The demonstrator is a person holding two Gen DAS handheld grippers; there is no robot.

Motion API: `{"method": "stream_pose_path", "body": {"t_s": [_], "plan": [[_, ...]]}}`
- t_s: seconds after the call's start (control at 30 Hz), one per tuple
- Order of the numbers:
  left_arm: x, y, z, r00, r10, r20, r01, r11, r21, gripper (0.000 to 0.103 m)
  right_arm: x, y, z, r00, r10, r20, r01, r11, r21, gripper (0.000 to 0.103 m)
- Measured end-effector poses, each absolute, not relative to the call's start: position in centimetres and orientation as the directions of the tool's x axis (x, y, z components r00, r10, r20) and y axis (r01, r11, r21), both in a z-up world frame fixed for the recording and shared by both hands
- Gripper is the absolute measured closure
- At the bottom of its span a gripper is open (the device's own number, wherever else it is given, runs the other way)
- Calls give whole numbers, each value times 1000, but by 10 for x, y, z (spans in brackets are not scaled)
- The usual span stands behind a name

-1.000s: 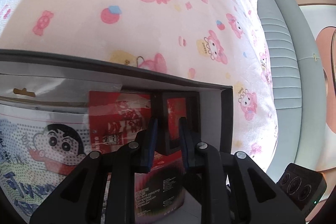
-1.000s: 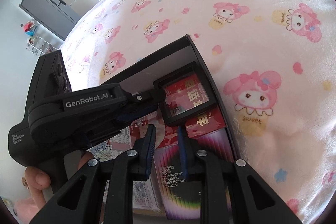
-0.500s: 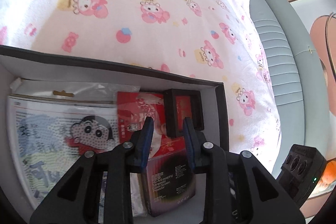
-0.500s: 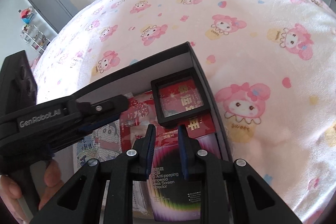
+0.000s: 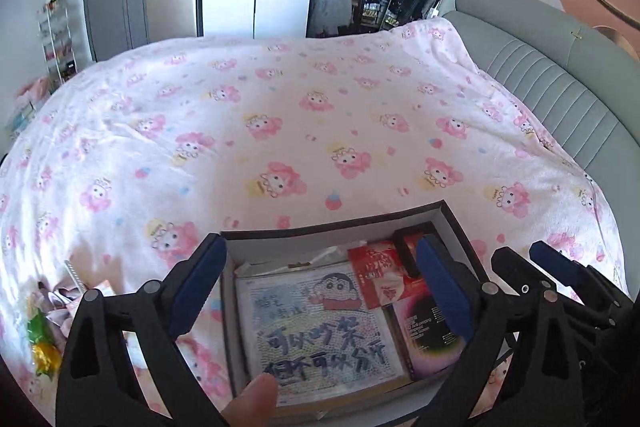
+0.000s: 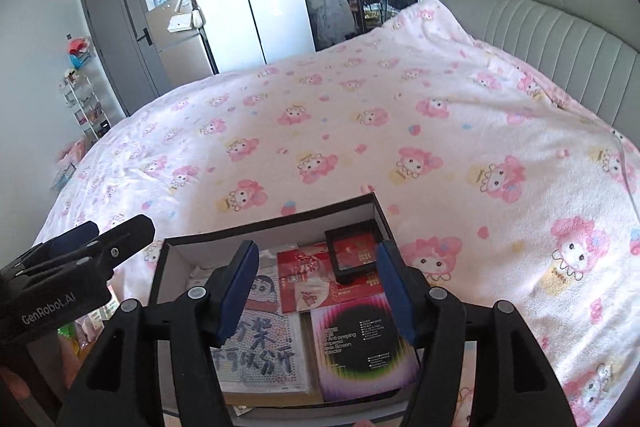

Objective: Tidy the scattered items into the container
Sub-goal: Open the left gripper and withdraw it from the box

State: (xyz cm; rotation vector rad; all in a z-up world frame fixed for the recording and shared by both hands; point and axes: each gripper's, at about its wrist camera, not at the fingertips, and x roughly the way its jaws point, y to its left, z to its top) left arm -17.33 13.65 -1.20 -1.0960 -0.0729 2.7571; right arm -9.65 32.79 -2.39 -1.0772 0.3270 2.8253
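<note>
Both my claws, left gripper (image 5: 320, 277) and right gripper (image 6: 316, 287), now gape wide and empty, pulled back above the box (image 6: 280, 223); framed card (image 6: 354, 255) released inside, placement looks done.

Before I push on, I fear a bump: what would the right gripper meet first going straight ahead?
Probably the box's contents: the open right gripper points down at the red packet and black case. Depth is unclear.
</note>
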Motion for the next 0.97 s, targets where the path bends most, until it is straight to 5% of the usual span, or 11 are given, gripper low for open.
{"method": "stream_pose_path", "body": {"t_s": [0.3, 0.97], "plan": [[-95, 88, 38, -792, 62, -607, -75, -997, -3, 0, -44, 266, 26, -781, 6, -625, -88, -991, 100, 38], [17, 42, 33, -801, -42, -597, 24, -999, 37, 0, 38, 202, 23, -781, -41, -623, -9, -997, 78, 38]]}}
